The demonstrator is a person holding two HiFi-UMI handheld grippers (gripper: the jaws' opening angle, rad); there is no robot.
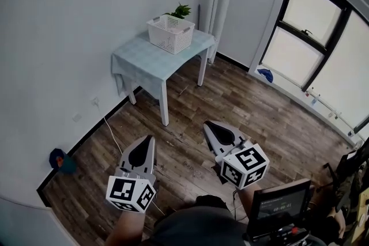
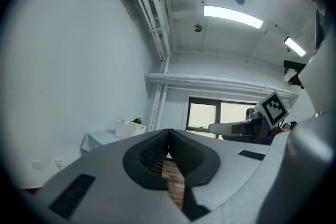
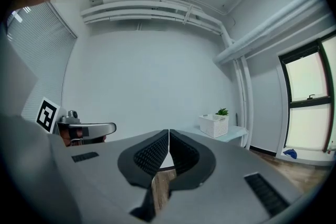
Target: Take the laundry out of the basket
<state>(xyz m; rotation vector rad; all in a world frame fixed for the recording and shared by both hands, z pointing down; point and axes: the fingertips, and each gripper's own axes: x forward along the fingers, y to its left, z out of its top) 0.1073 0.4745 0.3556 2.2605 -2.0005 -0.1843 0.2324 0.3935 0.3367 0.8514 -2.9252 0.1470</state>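
Left gripper [image 1: 150, 139] and right gripper [image 1: 208, 125] are held closed, empty, since the basket [image 1: 170, 33] at the table's [image 1: 144, 60] far corner is not yet reached

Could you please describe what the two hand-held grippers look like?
Both the left hand-held gripper and right hand-held gripper are light grey, tapering shells with black ribbed pads inside. Each carries a white cube printed with black square markers at its rear.
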